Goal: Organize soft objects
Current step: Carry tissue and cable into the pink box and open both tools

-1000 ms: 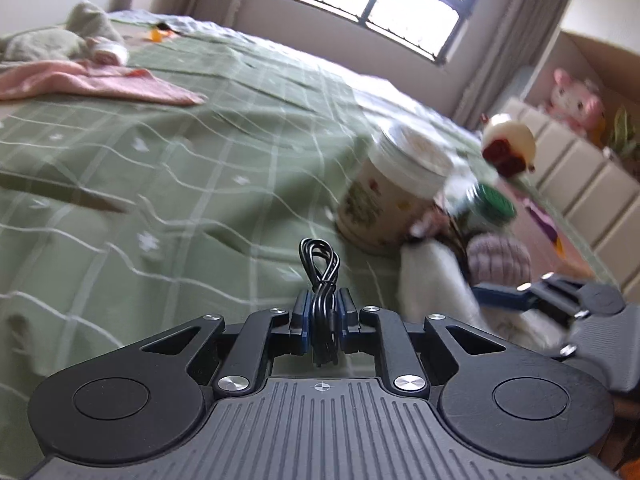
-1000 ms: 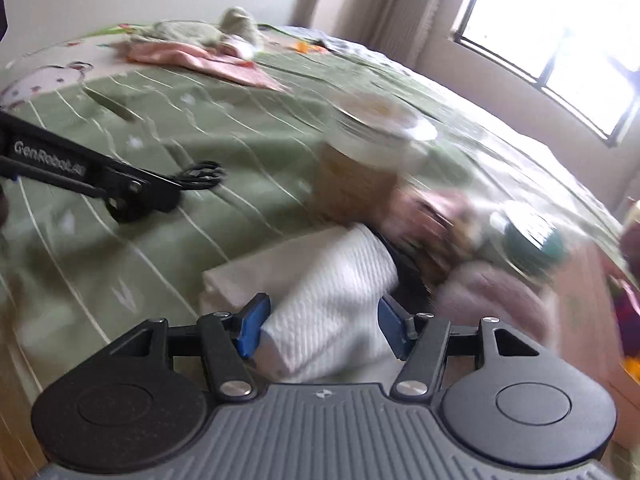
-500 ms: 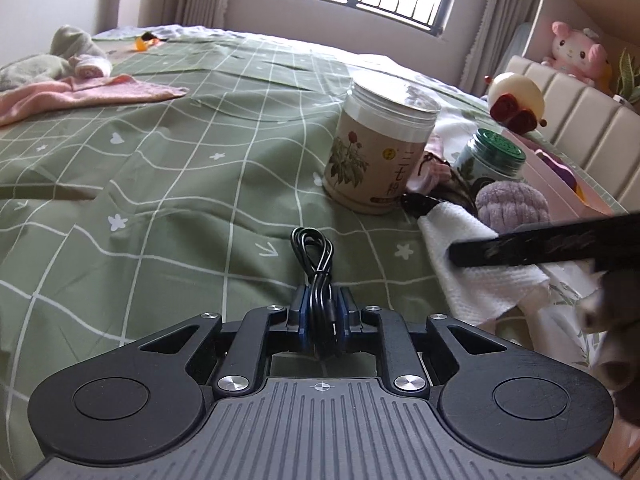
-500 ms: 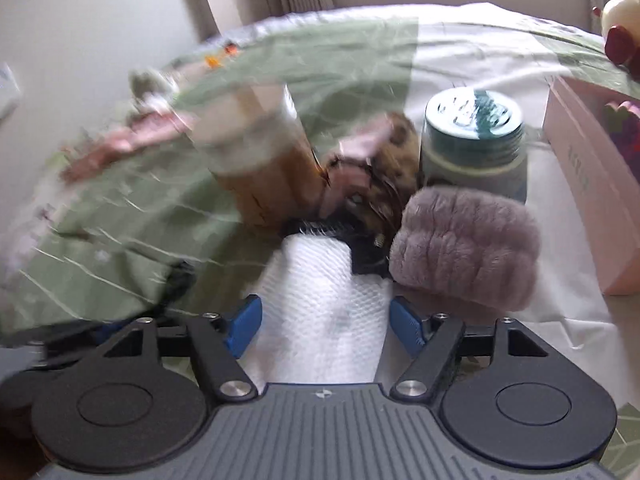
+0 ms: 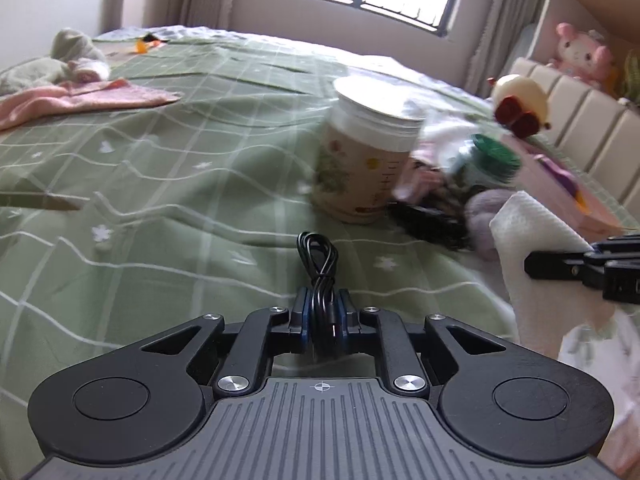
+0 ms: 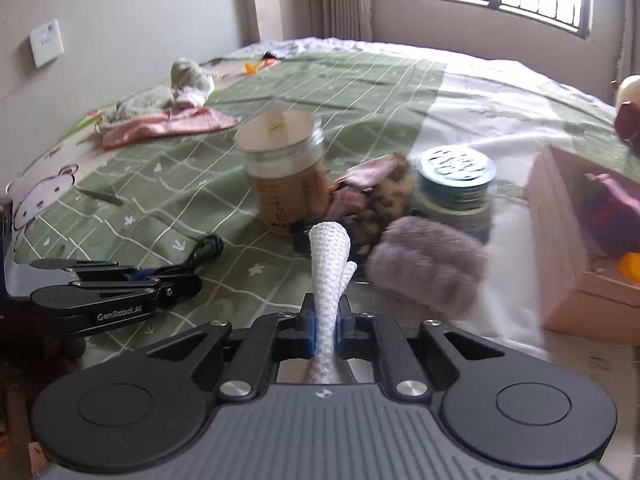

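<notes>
My right gripper is closing, and its blue pads pinch a white waffle-weave cloth that stands up between them; the left wrist view shows the cloth lifted at the right. My left gripper is shut on a coiled black cable over the green checked bedspread. A lilac fluffy item and a pink and leopard-print fabric piece lie just beyond the cloth. A pink cloth and a grey plush toy lie at the far left.
A tall jar with a white lid and a short green-lidded tin stand mid-bed. A pink box sits at the right. A padded headboard with a pink plush is beyond.
The right gripper's jaws went from wide around the white cloth to pinched on it and rose with it. The left gripper kept its hold on the cable and shifted slightly.
</notes>
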`<state>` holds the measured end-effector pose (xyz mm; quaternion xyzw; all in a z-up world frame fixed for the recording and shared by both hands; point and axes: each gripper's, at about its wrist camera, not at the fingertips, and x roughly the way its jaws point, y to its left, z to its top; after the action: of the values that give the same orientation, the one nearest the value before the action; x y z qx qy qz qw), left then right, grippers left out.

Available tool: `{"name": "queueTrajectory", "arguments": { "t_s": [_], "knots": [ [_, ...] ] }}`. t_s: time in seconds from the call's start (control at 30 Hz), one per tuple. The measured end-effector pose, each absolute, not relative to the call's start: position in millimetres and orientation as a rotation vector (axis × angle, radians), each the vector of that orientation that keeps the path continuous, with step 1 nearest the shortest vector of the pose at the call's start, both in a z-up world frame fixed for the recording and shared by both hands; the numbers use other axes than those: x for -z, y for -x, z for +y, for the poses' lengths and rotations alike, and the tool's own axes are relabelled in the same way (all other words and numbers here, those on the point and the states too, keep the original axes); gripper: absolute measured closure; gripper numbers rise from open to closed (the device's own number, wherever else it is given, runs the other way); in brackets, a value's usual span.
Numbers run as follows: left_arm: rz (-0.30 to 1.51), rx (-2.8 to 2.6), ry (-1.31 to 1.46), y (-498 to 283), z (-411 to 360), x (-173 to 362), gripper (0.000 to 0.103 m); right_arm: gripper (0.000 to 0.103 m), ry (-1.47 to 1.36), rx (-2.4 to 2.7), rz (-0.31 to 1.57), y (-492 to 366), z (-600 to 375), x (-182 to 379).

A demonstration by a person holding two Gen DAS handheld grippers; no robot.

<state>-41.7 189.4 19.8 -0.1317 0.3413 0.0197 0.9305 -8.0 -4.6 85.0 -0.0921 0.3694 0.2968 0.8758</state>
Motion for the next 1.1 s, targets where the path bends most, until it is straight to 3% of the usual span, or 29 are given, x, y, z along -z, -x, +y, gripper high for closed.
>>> {"name": "queueTrajectory", "arguments": {
  "t_s": [0.63, 0.9, 1.1],
  "knots": [
    [0.618, 0.435, 0.154, -13.8, -35.9, -96.4, 0.087, 0.094, 0.11, -0.394, 0.576, 10.7, -206.0, -148.5],
    [0.597, 0.41, 0.14, -95.9, -79.3, -121.7, 0.087, 0.094, 0.012, -0.4, 0.544, -47.2, -235.8, -160.3],
    [0.705, 0.373, 0.145, -163.3, -78.6, -91.2, 0.086, 0.094, -0.082, -0.398, 0.664, -127.5, -228.5, -133.0]
  ]
}}
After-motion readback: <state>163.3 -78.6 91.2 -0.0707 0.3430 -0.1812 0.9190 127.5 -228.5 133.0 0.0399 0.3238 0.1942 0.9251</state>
